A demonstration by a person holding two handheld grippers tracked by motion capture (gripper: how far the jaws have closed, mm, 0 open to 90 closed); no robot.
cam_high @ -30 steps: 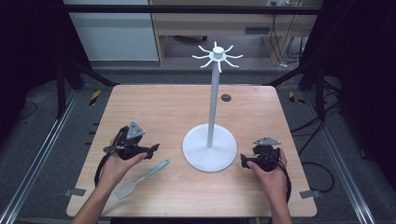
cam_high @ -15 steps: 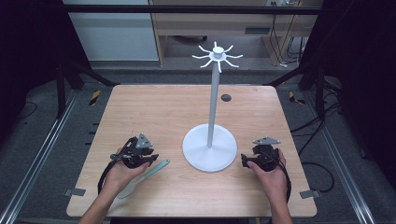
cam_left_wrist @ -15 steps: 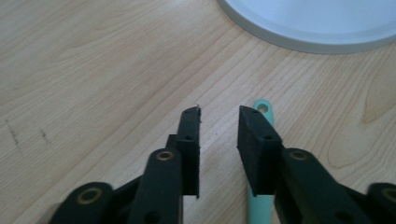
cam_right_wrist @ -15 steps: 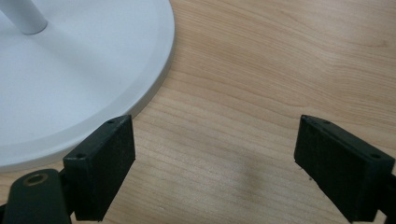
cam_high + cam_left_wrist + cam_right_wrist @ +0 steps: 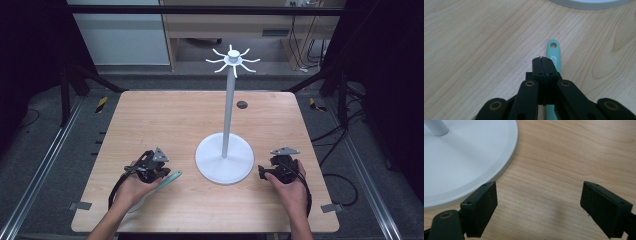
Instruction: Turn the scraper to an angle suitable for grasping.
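Teal utensil lies flat on the bench, handle w/ hang hole pointing toward the white stand; its far end is hidden under the left hand. Left hand-held gripper sits just over the handle, jaws pressed together, nothing between them. Right hand-held gripper rests by the stand's base, jaws spread wide, empty.

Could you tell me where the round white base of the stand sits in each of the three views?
High view: the white base sits centre, between both grippers.
Left gripper view: its rim crosses the top edge, beyond the teal handle.
Right gripper view: it occupies the upper left.
Shared landmark: the wooden table.
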